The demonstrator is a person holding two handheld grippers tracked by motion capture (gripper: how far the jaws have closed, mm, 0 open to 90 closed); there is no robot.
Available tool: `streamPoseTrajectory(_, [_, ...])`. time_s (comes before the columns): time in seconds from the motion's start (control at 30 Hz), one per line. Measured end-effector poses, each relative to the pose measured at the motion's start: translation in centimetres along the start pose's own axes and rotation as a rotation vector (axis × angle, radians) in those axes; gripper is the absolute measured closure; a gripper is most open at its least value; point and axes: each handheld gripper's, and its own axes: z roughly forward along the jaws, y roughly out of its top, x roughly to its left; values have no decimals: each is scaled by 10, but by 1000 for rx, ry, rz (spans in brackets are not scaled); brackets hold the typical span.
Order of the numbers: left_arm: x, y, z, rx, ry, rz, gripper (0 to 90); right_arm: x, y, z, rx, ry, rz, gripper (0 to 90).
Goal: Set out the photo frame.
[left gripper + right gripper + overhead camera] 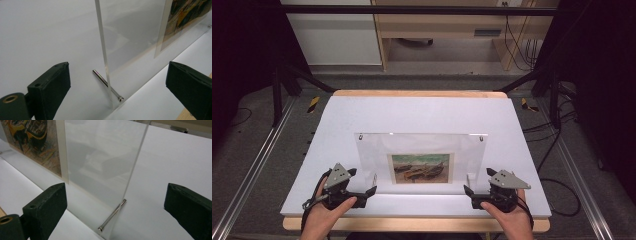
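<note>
- Looking down from the high view, a clear acrylic picture frame (pixel 419 160) is seen standing upright near the front of the white table (pixel 422 112), with a small painting of boats (pixel 420 168) held in its lower middle.
- The left hand-held gripper (pixel 363 192) and the right hand-held gripper (pixel 472 193) are held low at the frame's two bottom corners, each in a hand (pixel 324 215) coming in from the bottom edge; this mirrored placement is judged to suit a two-sided grasp of the frame.
- A wooden edge (pixel 412 93) is seen at the table's far side; beyond it lie grey floor, pale cabinets and trailing cables, with dark surroundings to both sides.
- In the left gripper view, the jaws are spread wide and nothing is held; the frame's side edge (pixel 102 45) rises between them, further off.
- A thin metal pin (pixel 106 85) is passed through the frame's bottom corner and rests on the table, apparently serving as a foot that keeps the sheet upright. The painting (pixel 185 17) is seen at the upper right.
- In the right gripper view, the jaws are likewise wide apart and empty, with the frame's other side edge (pixel 136 162) and a matching pin (pixel 113 215) between them.
- The painting (pixel 32 142) is seen at the upper left, and the table surface is plain, matte and white.
</note>
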Motion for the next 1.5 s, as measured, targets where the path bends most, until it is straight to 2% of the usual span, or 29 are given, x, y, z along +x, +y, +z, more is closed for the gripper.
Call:
streamPoseTrajectory(0.43, [10, -4, -14, -11, 18, 2, 61, -7, -9, -19, -6, -32, 16, 53])
streamPoseTrajectory(0.67, [17, -8, -22, -17, 46, 2, 62, -16, -15, -30, -19, -64, 39, 60])
streamPoseTrajectory(0.97, [32, -13, -32, -26, 109, -22, 65, -24, -20, -41, -34, -105, 70, 64])
streamPoseTrajectory(1.03, [35, -13, -33, -28, 126, -29, 66, -27, -21, -42, -41, -121, 70, 67])
streamPoseTrajectory(1.07, [38, -14, -34, -26, 147, -30, 66, -29, -21, -43, -41, -141, 84, 72])
streamPoseTrajectory(1.1, [38, -14, -34, -26, 147, -30, 67, -29, -21, -43, -41, -141, 84, 72])
streamPoseTrajectory(1.13, [41, -14, -34, -26, 170, -29, 68, -31, -21, -44, -37, -170, 97, 73])
streamPoseTrajectory(1.17, [41, -14, -34, -26, 170, -29, 68, -31, -21, -44, -37, -170, 97, 73])
streamPoseTrajectory(1.23, [45, -15, -33, -9, 206, -29, 71, -36, -22, -44, -30, -207, 127, 78])
streamPoseTrajectory(1.3, [48, -15, -31, 0, 212, -36, 77, -38, -23, -44, -29, -223, 139, 84])
streamPoseTrajectory(1.37, [52, -15, -29, 28, 228, -49, 80, -44, -24, -40, 0, -255, 175, 93])
streamPoseTrajectory(1.43, [54, -15, -27, 31, 228, -49, 80, -45, -24, -39, 6, -263, 180, 96])
streamPoseTrajectory(1.5, [57, -14, -24, 61, 241, -53, 83, -48, -22, -36, 22, -274, 182, 104])
